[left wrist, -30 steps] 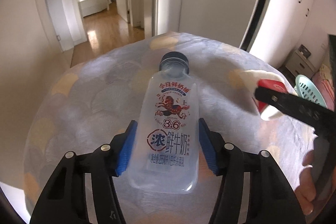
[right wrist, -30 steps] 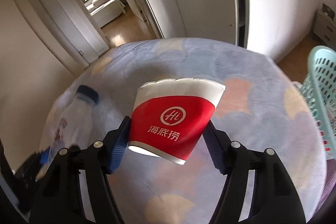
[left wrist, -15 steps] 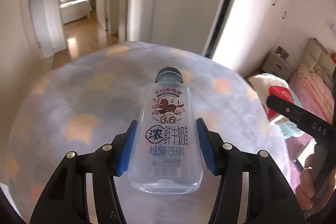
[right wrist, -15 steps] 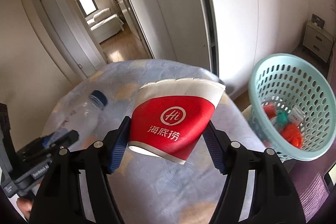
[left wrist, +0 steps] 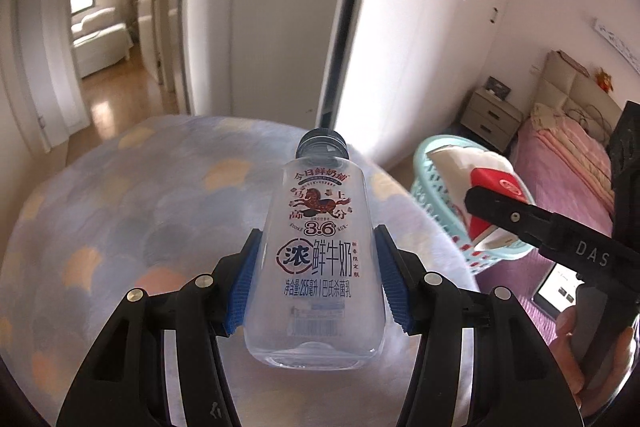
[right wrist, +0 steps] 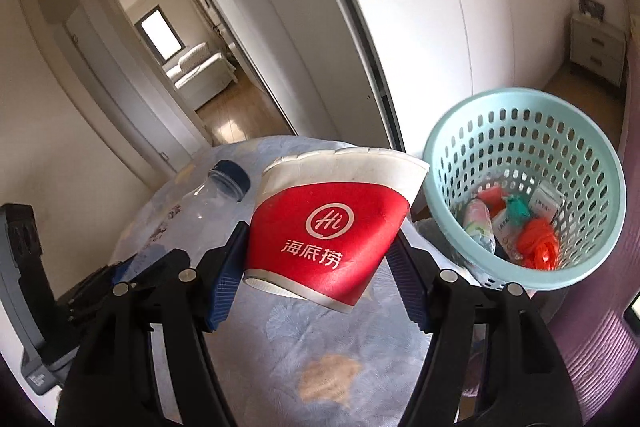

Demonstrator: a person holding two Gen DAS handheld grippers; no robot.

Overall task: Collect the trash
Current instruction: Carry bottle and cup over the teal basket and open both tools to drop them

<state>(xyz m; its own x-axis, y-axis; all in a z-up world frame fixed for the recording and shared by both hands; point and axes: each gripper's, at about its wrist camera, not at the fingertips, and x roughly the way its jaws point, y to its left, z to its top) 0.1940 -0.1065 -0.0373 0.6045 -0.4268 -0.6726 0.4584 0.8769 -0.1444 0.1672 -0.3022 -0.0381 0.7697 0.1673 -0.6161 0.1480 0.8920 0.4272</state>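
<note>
My left gripper (left wrist: 316, 275) is shut on an empty clear milk bottle (left wrist: 318, 259) with a dark cap, held above the round table (left wrist: 120, 211). My right gripper (right wrist: 320, 267) is shut on a red and white paper cup (right wrist: 328, 227), held tilted just left of the teal basket (right wrist: 520, 155). In the left wrist view the cup (left wrist: 492, 187) and the right gripper's finger (left wrist: 520, 219) sit in front of the basket (left wrist: 436, 203). The bottle also shows in the right wrist view (right wrist: 200, 211).
The basket holds several pieces of trash, among them an orange bag (right wrist: 536, 247). The table has a blue patterned cloth (right wrist: 320, 355). A pink bed (left wrist: 568, 163), a nightstand (left wrist: 488, 115), white wardrobe doors (left wrist: 440, 27) and an open doorway (left wrist: 104, 27) surround it.
Both grippers have swung right with their loads. The basket has come closer and larger in the right wrist view; the cup now overlaps the basket in the left wrist view.
</note>
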